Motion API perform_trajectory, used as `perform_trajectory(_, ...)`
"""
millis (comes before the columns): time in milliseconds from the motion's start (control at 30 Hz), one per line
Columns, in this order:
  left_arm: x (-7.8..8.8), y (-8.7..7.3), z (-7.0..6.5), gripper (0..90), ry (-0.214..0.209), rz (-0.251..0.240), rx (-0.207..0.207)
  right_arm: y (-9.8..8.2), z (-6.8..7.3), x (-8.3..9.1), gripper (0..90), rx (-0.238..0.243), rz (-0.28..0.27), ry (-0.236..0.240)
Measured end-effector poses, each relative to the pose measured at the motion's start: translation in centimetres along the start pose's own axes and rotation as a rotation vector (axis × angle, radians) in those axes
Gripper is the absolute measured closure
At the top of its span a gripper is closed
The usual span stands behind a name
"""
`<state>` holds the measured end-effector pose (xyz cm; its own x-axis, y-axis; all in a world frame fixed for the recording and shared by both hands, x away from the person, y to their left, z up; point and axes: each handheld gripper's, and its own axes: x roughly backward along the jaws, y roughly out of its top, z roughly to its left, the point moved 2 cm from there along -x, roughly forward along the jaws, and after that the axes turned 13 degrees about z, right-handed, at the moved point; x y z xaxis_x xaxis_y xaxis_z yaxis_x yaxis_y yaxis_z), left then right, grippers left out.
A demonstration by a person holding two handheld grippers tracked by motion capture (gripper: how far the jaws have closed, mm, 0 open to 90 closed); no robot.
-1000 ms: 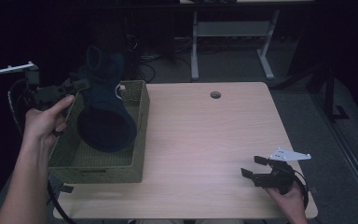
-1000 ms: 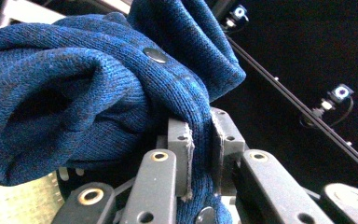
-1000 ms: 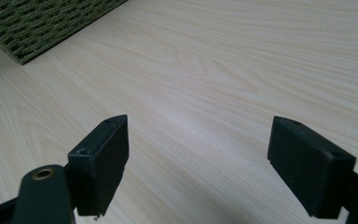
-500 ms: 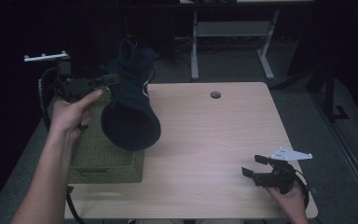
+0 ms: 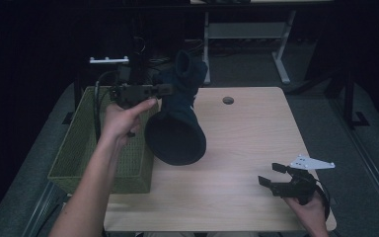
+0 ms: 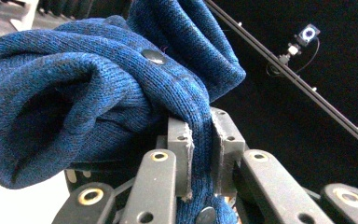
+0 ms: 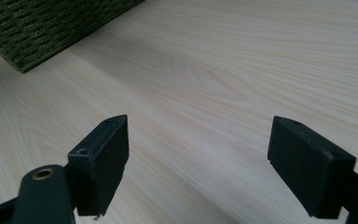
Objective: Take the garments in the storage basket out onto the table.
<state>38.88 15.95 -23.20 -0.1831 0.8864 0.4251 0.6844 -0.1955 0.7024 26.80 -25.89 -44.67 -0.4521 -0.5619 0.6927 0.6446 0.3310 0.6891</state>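
- Above the table's [image 5: 256, 143] left half, the left gripper [image 5: 164, 90] is raised, its jaws pinched on a fold of a dark blue knit garment [image 5: 177, 126]; the garment hangs from it in the air, between the basket [image 5: 79, 148] and the table's middle, its wide round opening lowest
- In the left gripper view, the two pads [image 6: 181, 140] squeeze the knit [image 6: 98, 88] between them; a small dark button [image 6: 154, 56] sits on the cloth
- On the table's left edge stands the green woven basket
- At the near right corner, the right gripper [image 5: 271, 177] rests low over the wood, jaws wide apart, holding nothing; its own view shows bare tabletop [image 7: 242, 70] between the jaws and the basket's corner [image 7: 51, 23] beyond
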Motion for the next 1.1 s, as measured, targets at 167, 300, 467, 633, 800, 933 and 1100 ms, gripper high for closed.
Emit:
perform_trajectory(167, -3.4, -0.4, 0.3, 80.4, 0.011, 0.045, 0.009, 0.0, -0.2, 0.2, 20.1, 0.001, -0.008, 0.0)
perform_trajectory(300, -5.4, -1.0, 0.8, 80.3, 0.014, 0.079, 0.019, 0.0, -0.2, 0.4, 20.1, -0.001, -0.013, -0.002)
perform_trajectory(467, -8.8, -2.4, 2.5, 80.2, 0.026, 0.138, 0.062, -0.1, -0.3, 0.6, 20.1, -0.009, -0.015, -0.001)
perform_trajectory(633, -11.5, -3.9, 3.9, 79.8, 0.035, 0.184, 0.1, -0.1, -0.4, 0.6, 20.1, -0.008, -0.015, -0.003)
perform_trajectory(800, -13.8, -5.3, 5.3, 78.6, 0.039, 0.207, 0.13, -0.1, -0.3, 0.6, 20.1, -0.006, -0.013, -0.001)
perform_trajectory(933, -15.2, -6.1, 6.2, 77.2, 0.055, 0.232, 0.146, -0.1, -0.3, 0.6, 20.1, 0.001, -0.011, -0.002)
perform_trajectory(1100, -16.3, -6.8, 7.1, 74.1, 0.082, 0.252, 0.163, -0.1, -0.2, 0.4, 20.1, 0.006, -0.005, 0.0)
